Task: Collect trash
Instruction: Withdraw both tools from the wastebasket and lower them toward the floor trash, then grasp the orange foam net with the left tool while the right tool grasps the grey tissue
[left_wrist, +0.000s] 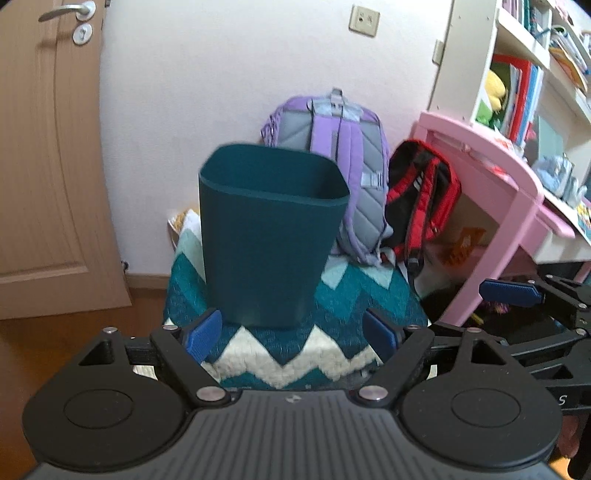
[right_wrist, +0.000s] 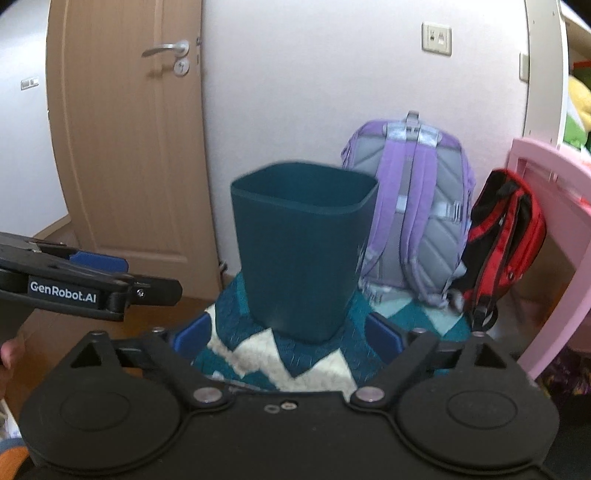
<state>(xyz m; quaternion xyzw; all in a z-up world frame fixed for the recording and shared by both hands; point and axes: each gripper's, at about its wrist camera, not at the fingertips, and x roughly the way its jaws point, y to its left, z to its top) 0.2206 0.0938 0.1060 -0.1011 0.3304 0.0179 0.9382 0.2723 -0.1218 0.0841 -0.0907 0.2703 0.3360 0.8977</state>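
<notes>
A dark teal waste bin (left_wrist: 269, 240) (right_wrist: 303, 251) stands upright on a teal and white zigzag rug (left_wrist: 295, 354) (right_wrist: 258, 354). Its inside is hidden from both views. My left gripper (left_wrist: 291, 332) is open just in front of the bin's base, with nothing between its blue pads. My right gripper (right_wrist: 288, 334) is also open, wide, low before the bin, and holds nothing. One blue finger pad (left_wrist: 511, 293) of the right gripper shows at the right of the left wrist view. A finger pad (right_wrist: 98, 260) of the left gripper shows at the left of the right wrist view.
A purple backpack (left_wrist: 343, 155) (right_wrist: 417, 206) and a red and black backpack (left_wrist: 421, 195) (right_wrist: 502, 240) lean on the wall behind the bin. A pink desk (left_wrist: 491, 177) and a bookshelf (left_wrist: 517, 66) stand right. A wooden door (left_wrist: 44, 166) (right_wrist: 133, 147) is left.
</notes>
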